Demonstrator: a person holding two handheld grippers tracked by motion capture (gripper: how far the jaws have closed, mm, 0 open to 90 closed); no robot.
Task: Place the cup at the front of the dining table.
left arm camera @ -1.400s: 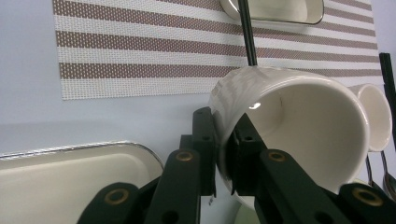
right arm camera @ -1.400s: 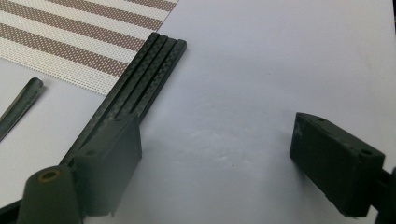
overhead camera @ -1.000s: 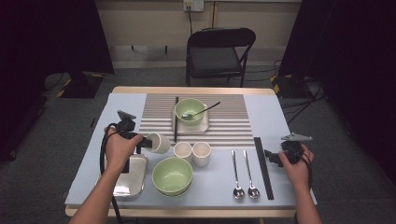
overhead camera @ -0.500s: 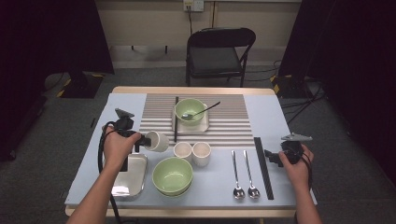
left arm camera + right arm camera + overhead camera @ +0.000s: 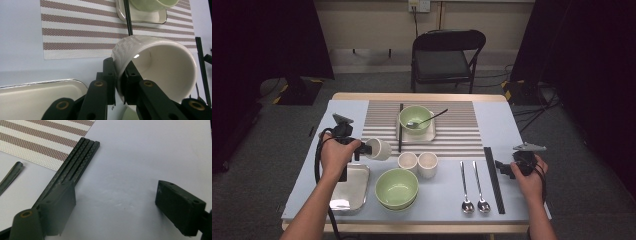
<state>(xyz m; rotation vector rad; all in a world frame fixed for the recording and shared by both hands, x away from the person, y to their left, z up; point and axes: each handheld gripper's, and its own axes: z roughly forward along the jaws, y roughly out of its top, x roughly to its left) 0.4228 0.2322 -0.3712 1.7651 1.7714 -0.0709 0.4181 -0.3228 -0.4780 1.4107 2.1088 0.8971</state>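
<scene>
cup (image 5: pixel 155 67) wall pinched between left jaws, tilted.

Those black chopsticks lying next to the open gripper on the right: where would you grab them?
Probably mid-length, from above, jaws straddling across the bundle. The black chopsticks lie flat and close together on the table, long and thin, and the right gripper is open beside them.
</scene>
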